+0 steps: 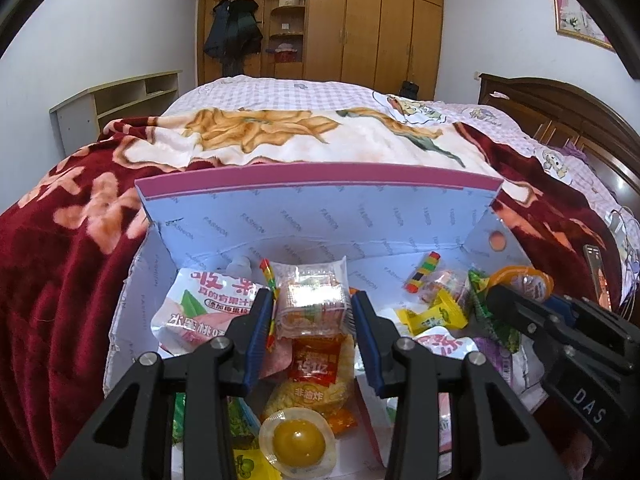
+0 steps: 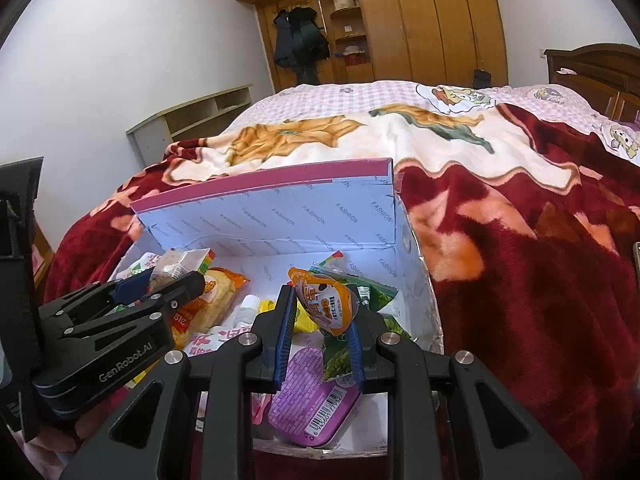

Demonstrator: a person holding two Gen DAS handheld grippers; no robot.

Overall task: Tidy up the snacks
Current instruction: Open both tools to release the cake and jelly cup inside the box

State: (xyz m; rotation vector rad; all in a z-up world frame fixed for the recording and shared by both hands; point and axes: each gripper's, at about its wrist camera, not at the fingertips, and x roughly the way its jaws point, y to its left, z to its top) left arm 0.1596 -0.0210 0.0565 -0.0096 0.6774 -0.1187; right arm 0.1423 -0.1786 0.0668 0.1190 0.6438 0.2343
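An open cardboard box (image 1: 320,216) with a pale blue lining sits on the bed and holds several snacks. My left gripper (image 1: 313,308) is shut on a clear-wrapped cake snack (image 1: 312,304), held above the pile. My right gripper (image 2: 322,312) is shut on an orange-lidded jelly cup (image 2: 324,300) over the right side of the box (image 2: 280,216). The right gripper also shows at the right of the left wrist view (image 1: 516,300). The left gripper (image 2: 168,284) with the cake snack (image 2: 176,264) also shows at the left of the right wrist view.
In the box lie a pink peach pouch (image 1: 208,300), a yellow jelly cup (image 1: 296,440), an orange noodle pack (image 1: 316,380), yellow candies (image 1: 436,312), a green bag (image 2: 360,320) and a purple tub (image 2: 308,396). A red floral blanket (image 2: 520,280) surrounds the box.
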